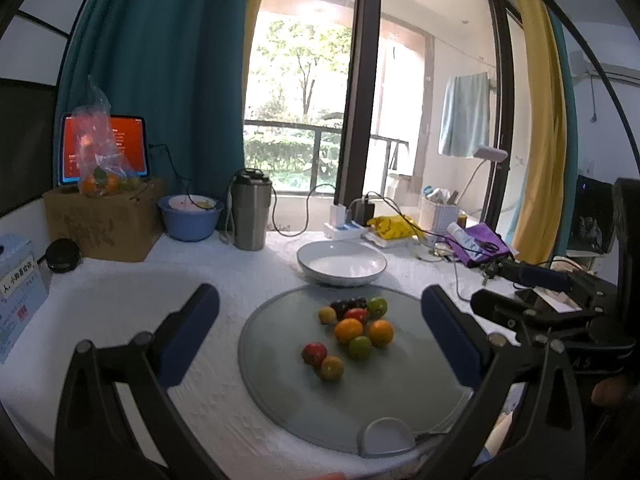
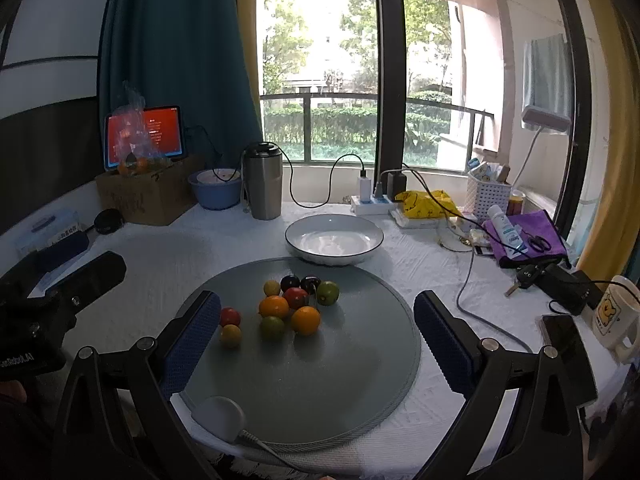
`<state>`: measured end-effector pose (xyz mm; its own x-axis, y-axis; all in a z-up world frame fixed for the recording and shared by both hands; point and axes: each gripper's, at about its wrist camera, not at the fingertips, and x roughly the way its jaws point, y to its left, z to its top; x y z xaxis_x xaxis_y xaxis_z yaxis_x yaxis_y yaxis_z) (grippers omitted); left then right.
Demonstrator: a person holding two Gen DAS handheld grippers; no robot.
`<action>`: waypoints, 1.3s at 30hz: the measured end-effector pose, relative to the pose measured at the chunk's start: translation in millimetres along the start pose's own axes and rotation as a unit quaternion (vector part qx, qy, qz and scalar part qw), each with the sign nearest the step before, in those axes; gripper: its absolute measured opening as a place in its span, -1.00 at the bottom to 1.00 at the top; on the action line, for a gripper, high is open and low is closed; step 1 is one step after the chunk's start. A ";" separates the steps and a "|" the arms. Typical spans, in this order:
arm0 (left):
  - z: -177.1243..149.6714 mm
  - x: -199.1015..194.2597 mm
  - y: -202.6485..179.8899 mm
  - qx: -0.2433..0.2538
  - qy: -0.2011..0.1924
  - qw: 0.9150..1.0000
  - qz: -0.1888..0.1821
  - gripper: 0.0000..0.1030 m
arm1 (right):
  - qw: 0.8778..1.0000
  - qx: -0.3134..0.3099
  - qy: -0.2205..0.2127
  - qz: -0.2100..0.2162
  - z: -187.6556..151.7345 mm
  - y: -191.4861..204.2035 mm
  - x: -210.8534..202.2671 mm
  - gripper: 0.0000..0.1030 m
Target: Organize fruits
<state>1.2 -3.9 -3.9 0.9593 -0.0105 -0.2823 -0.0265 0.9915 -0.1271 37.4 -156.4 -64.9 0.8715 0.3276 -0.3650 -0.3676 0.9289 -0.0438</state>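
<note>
White-clothed table by the balcony window, fruit not yet sorted.

Both the left gripper and right gripper hover with fingers spread wide, holding nothing; the small fruits cluster on the grey mat, so take outliers first toward the empty bowl. Dark fruits behind are probably plums.

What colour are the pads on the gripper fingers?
Dark blue, with a fine textured weave, on black finger frames. Clearest in the right wrist view.
</note>
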 end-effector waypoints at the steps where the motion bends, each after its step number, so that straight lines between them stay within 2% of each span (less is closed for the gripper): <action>1: -0.4 1.5 0.0 0.001 0.001 1.000 0.000 0.97 | 1.000 0.000 0.000 0.000 -0.5 -0.5 1.3 0.92; 4: -3.4 9.5 -1.0 0.001 0.010 1.000 -0.002 0.97 | 1.000 0.001 0.000 0.002 -1.8 -1.8 4.9 0.92; 9: -13.9 33.1 0.6 -0.008 0.055 0.998 -0.008 0.97 | 1.000 0.005 0.022 0.004 -6.7 -8.9 27.4 0.92; 13: -18.8 51.8 1.6 0.001 0.039 0.999 -0.013 0.97 | 0.999 0.011 0.040 0.003 -10.1 -14.6 44.7 0.92; 14: -20.2 56.8 2.2 0.001 0.046 0.999 -0.014 0.97 | 0.999 0.012 0.043 0.003 -10.2 -15.4 48.0 0.92; 21: -36.0 86.8 4.0 -0.007 0.131 0.991 -0.024 0.94 | 0.996 0.021 0.080 0.021 -17.6 -25.0 74.3 0.90; 23: -40.9 96.6 4.3 -0.003 0.151 0.988 -0.025 0.79 | 0.995 0.029 0.094 0.029 -19.5 -28.5 82.1 0.83; 28: -51.1 117.2 7.8 -0.021 0.199 0.979 -0.036 0.65 | 0.990 0.038 0.131 0.047 -26.0 -32.9 105.9 0.53; 30: -55.6 127.3 6.7 -0.011 0.218 0.975 -0.030 0.46 | 0.988 0.039 0.141 0.055 -28.1 -32.1 112.8 0.46; 32: -60.7 135.3 5.7 -0.014 0.239 0.970 -0.034 0.17 | 0.985 0.039 0.152 0.067 -30.9 -31.0 120.0 0.28; 34: -64.1 140.3 2.1 -0.013 0.254 0.967 -0.034 0.02 | 0.983 0.037 0.162 0.076 -32.9 -29.6 126.8 0.20; 39: -71.4 152.0 1.5 -0.008 0.285 0.958 -0.031 -0.04 | 0.979 0.040 0.175 0.092 -33.4 -31.8 140.8 0.17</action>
<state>126.9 -13.3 -114.9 0.6500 -0.1428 -0.7464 0.0173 0.9847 -0.1734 161.0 -145.5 -145.9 0.6228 0.4242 -0.6574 -0.4683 0.8752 0.1211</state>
